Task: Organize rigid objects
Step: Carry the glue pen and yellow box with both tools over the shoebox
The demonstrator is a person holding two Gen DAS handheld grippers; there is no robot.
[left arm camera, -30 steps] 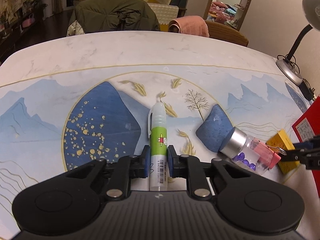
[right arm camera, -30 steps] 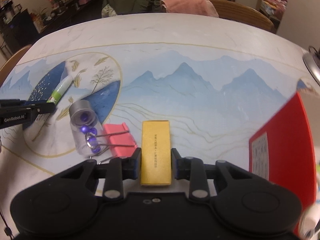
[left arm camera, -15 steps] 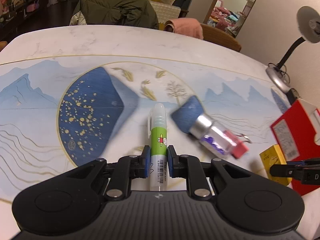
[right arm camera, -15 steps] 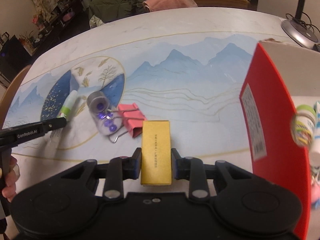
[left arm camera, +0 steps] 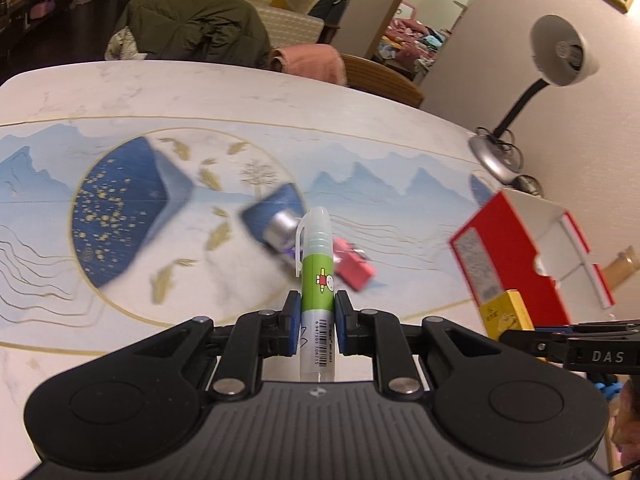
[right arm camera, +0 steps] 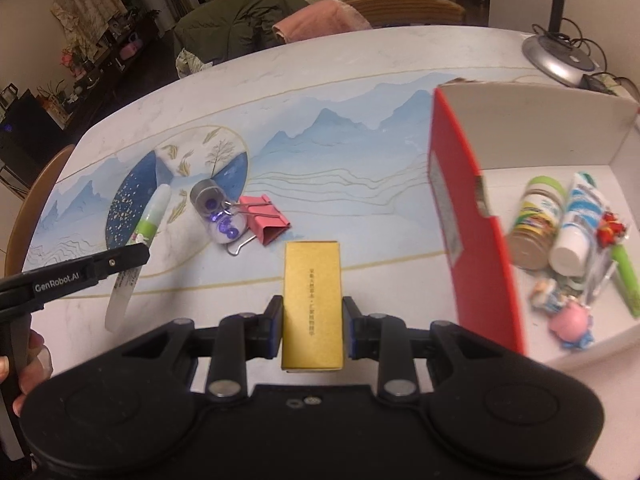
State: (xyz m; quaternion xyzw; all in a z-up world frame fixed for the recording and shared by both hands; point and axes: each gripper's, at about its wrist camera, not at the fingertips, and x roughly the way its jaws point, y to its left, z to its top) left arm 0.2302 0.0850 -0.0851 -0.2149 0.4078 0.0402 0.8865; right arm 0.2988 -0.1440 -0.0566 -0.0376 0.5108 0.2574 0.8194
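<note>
My left gripper (left arm camera: 316, 320) is shut on a green and white glue pen (left arm camera: 317, 280), held above the table and pointing away from me. The same glue pen (right arm camera: 148, 224) shows at the left of the right wrist view, with the left gripper (right arm camera: 132, 258) across it. A gold box (right arm camera: 312, 304) stands lifted between the pads of my right gripper (right arm camera: 312, 326), which is shut on it. The gold box (left arm camera: 506, 312) also shows low right in the left wrist view. A clear jar with purple beads (right arm camera: 220, 212) and a pink binder clip (right arm camera: 266, 222) lie on the table.
A red and white open box (right arm camera: 464, 208) stands at the right, holding a bottle (right arm camera: 534, 220), a tube (right arm camera: 576, 224) and small toys. A desk lamp (left arm camera: 560, 52) stands on its base (right arm camera: 556, 60) at the far right. Chairs with a jacket (right arm camera: 240, 28) are behind the table (right arm camera: 360, 64).
Both grippers have risen off the table and moved right with their objects. The red box has come into fuller view, its contents now visible. The jar and clip stay on the table.
</note>
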